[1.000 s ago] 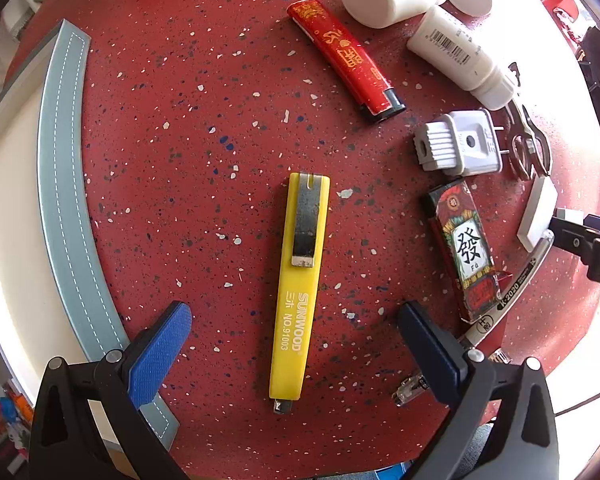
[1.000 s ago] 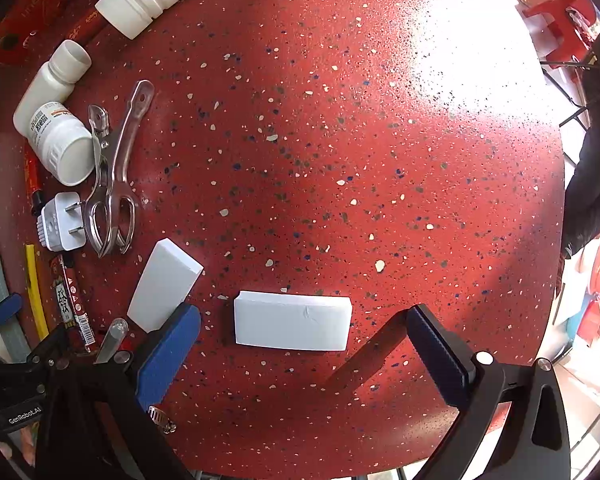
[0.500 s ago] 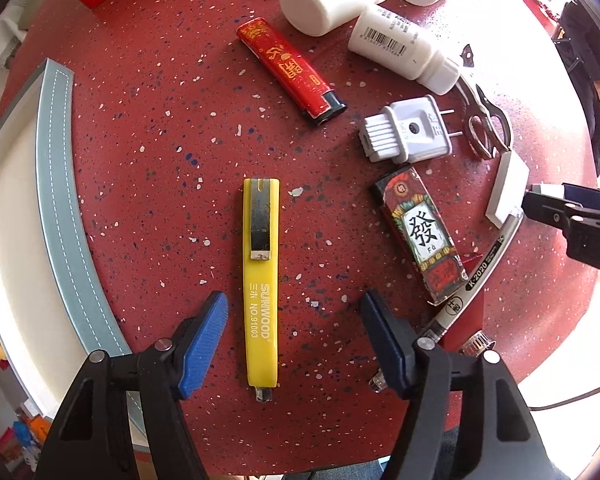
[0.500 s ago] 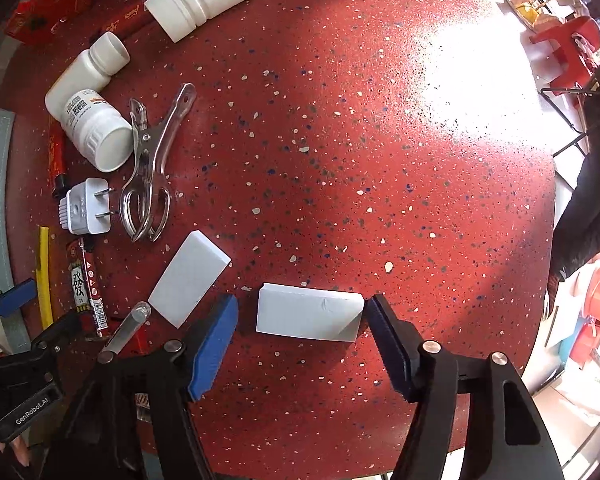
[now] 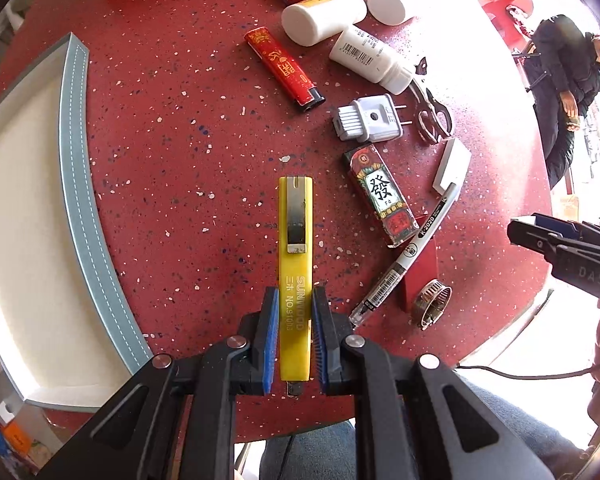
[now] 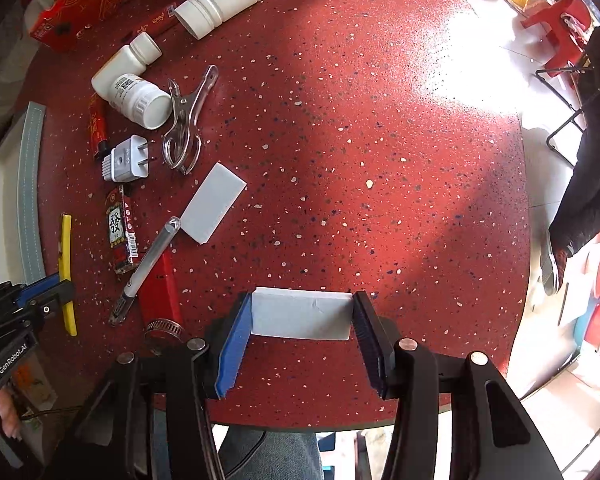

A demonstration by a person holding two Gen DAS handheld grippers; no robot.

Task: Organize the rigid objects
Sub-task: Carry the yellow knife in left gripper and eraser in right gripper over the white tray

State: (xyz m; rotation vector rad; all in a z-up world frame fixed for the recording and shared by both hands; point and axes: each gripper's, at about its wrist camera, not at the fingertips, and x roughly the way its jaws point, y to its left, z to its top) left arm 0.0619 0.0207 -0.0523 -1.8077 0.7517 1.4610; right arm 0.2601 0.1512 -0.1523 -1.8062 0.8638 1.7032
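Note:
My left gripper (image 5: 295, 334) is shut on the lower end of a yellow utility knife (image 5: 295, 256) that lies lengthwise on the red speckled table (image 5: 172, 152); the knife also shows in the right wrist view (image 6: 66, 272). My right gripper (image 6: 300, 340) is shut on a white rectangular block (image 6: 302, 313), its pads against the block's two short ends. A second white block (image 6: 212, 208) lies to the upper left of it. The grey-rimmed white tray (image 5: 40, 200) is at the table's left edge.
Between the grippers lie a pen (image 5: 412, 252), a hose clamp (image 5: 432, 304), a red mahjong-print box (image 5: 380, 192), a white plug (image 5: 370, 118), a metal clip (image 6: 184, 120), a red lighter (image 5: 284, 68) and white bottles (image 5: 324, 16). A person (image 5: 564, 80) stands beyond the table.
Both grippers have closed: the left onto the yellow knife, the right onto the white block. Both moved a little forward over their objects.

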